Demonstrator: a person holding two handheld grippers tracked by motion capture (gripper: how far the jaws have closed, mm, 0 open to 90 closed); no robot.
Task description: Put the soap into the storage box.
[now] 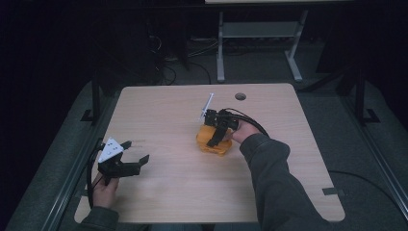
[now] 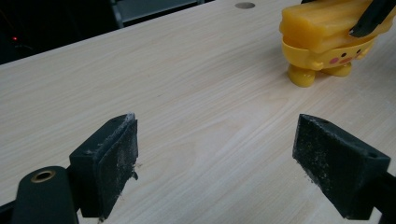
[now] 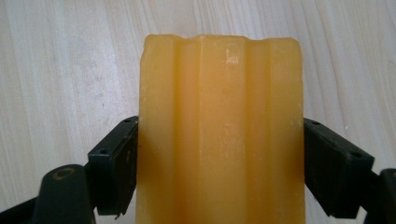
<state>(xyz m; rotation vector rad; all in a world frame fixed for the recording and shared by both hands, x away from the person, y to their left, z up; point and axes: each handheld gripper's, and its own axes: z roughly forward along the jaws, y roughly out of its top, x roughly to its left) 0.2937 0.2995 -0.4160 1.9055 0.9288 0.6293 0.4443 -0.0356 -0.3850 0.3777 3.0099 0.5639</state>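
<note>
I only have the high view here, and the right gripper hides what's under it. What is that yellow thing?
Observer: A bar of yellow soap lying on a yellow cartoon-faced holder, seen from the left gripper view.
Operator: Is the right gripper on it?
Observer: Yes. The right gripper has a jaw pressed against each long side of the soap.
Operator: And the left one?
Observer: The left gripper is open above the bare table, holding nothing.

Between the left gripper [image 1: 136, 150] and the yellow soap holder [image 1: 213, 144] the table [image 1: 173, 192] is bare wood. Only the right gripper [image 1: 216, 137] stands over the holder.
</note>
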